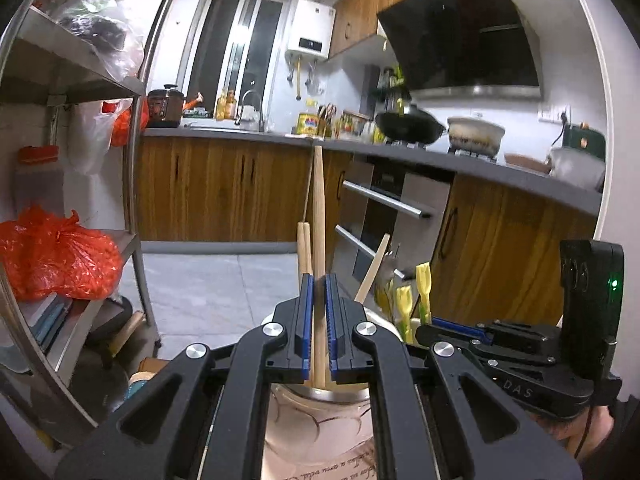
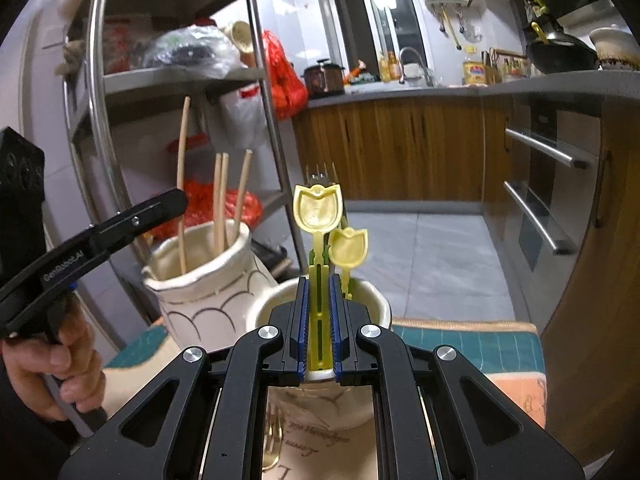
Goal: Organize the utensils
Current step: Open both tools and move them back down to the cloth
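Note:
My left gripper (image 1: 319,280) is shut on a long wooden utensil handle (image 1: 318,216) that stands upright in a cream ceramic jar (image 1: 316,428). A pair of wooden chopsticks (image 1: 304,248) and another stick (image 1: 374,268) stand in the same jar. My right gripper (image 2: 319,284) is shut on a yellow tulip-shaped plastic utensil (image 2: 318,208) held over a second cream jar (image 2: 372,300). A smaller yellow tulip utensil (image 2: 348,246) and a metal fork (image 2: 320,174) stand in that jar. The chopstick jar (image 2: 208,276) sits to the left, with the left gripper (image 2: 120,220) above it.
A metal shelf rack (image 1: 132,184) with orange bags (image 1: 56,256) stands on the left. Wooden kitchen cabinets (image 1: 224,188) and an oven (image 1: 384,208) line the far side. The jars sit on a cloth-covered surface with a green mat (image 2: 464,344).

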The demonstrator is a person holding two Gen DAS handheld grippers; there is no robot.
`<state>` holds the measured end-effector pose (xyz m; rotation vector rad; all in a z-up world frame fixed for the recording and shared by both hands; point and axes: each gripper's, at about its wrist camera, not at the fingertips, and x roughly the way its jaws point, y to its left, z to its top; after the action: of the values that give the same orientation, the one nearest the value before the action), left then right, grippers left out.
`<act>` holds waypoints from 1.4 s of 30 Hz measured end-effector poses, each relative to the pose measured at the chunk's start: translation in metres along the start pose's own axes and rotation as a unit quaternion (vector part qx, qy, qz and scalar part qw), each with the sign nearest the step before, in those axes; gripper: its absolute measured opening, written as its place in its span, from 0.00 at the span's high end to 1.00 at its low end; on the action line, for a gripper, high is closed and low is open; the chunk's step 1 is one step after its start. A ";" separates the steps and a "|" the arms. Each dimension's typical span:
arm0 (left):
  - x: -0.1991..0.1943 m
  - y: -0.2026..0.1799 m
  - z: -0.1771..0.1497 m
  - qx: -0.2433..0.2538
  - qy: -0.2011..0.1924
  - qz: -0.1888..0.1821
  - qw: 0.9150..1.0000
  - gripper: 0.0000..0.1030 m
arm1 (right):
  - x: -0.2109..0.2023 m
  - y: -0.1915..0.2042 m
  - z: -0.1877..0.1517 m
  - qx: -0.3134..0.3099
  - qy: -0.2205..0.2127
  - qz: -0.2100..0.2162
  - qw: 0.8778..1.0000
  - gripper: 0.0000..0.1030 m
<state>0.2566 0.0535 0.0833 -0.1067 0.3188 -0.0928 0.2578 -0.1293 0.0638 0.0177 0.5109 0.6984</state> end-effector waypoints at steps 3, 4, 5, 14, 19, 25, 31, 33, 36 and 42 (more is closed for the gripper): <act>0.005 0.000 0.001 0.003 0.015 0.002 1.000 0.94 | 0.002 0.001 0.000 -0.001 0.005 0.000 1.000 0.90; 0.006 0.000 0.001 0.003 0.018 0.002 1.000 0.94 | 0.003 0.001 0.000 -0.003 0.007 -0.002 1.000 0.90; 0.006 0.000 0.001 0.003 0.018 0.002 1.000 0.94 | 0.004 0.001 0.000 -0.004 0.009 -0.003 1.000 0.90; 0.011 -0.004 -0.001 0.016 0.029 0.008 0.999 0.94 | 0.004 -0.001 -0.001 -0.002 0.014 -0.005 1.000 0.90; 0.007 -0.005 0.001 0.021 0.026 0.009 0.999 0.92 | 0.000 -0.001 0.000 -0.003 0.008 -0.004 1.000 0.87; -0.005 -0.004 0.003 0.025 0.017 0.004 1.000 0.82 | -0.012 0.001 -0.001 -0.012 -0.002 -0.001 1.000 0.82; -0.029 -0.002 0.004 0.023 0.011 0.003 1.000 0.79 | -0.025 0.003 -0.003 -0.016 -0.002 -0.002 1.000 0.79; -0.039 -0.003 0.002 0.025 0.009 0.004 1.000 0.73 | -0.028 0.004 -0.004 -0.014 0.001 -0.001 1.000 0.78; -0.058 -0.003 -0.003 0.026 0.010 0.005 1.000 0.65 | -0.036 0.010 -0.009 -0.020 0.011 -0.002 1.000 0.77; -0.079 0.003 -0.019 0.017 0.034 0.003 0.999 0.64 | -0.050 0.019 -0.020 -0.030 0.036 0.002 0.999 0.75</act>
<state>0.1764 0.0630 0.0894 -0.0684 0.3853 -0.0953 0.2045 -0.1490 0.0717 -0.0627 0.5578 0.7195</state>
